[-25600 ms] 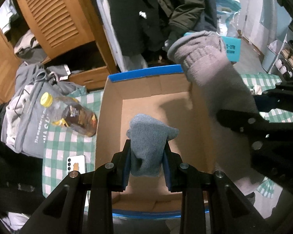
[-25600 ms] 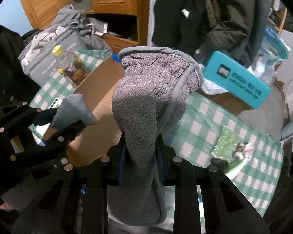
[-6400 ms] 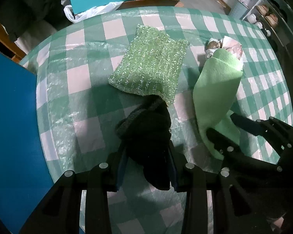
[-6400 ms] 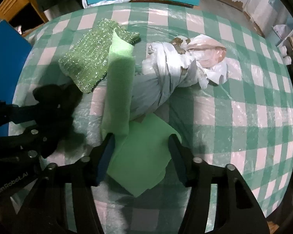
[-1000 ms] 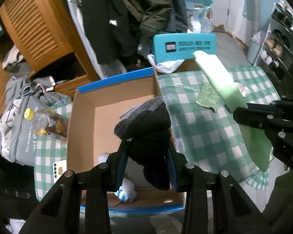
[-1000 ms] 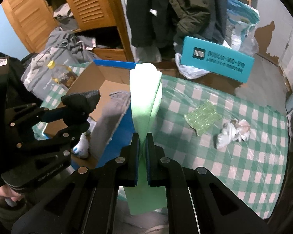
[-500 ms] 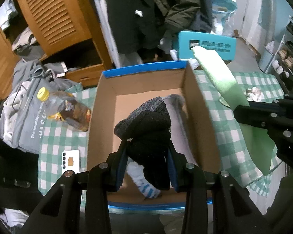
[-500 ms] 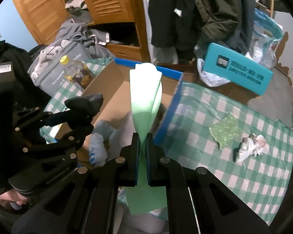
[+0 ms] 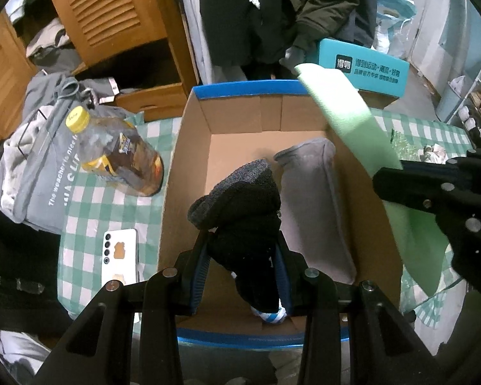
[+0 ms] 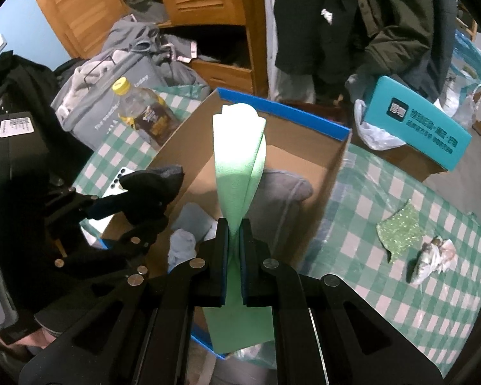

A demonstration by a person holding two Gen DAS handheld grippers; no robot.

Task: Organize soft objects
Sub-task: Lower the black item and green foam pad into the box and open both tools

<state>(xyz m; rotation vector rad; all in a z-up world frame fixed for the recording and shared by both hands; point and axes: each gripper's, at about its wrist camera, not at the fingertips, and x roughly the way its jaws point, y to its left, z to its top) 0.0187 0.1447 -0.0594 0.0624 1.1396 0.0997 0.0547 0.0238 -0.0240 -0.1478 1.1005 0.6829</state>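
- The cardboard box (image 9: 189, 173) with blue-edged rims sits open on the checked table (image 10: 362, 243); its floor is bare along the left wall and toward the far wall.
- The left gripper (image 9: 242, 266) hangs over the box's near half, its pads pinching a dark knit glove (image 9: 240, 205) that bulges up between them.
- A grey glove (image 9: 314, 205) lies along the right wall inside the box; a small white-and-blue sock (image 9: 269, 316) shows at the near wall, right below the held glove.
- In the right wrist view a pale blue-grey soft piece (image 10: 189, 221) lies on the box floor beside the sock.
- The right gripper (image 10: 234, 234) has its pads pressed together on a light green cloth (image 10: 239, 160), which stands up above them and hangs below, over the box's right part.
- In the left wrist view the green cloth crosses the box's right rim, and the right gripper's black frame stands just outside that rim.
- Left of the box, near its wall, a bottle (image 9: 118, 154) with a yellow cap lies on the table, with a white phone (image 9: 120, 256) toward the near edge.
- Right of the box the table is mostly open; a sparkly green cloth (image 10: 400, 231) and a crumpled white bag (image 10: 433, 256) lie toward its right edge, well apart from the box.
- Beyond the far edge stand a teal carton (image 10: 413, 122), hanging dark coats (image 10: 352, 16) and a wooden cabinet (image 9: 105, 9).
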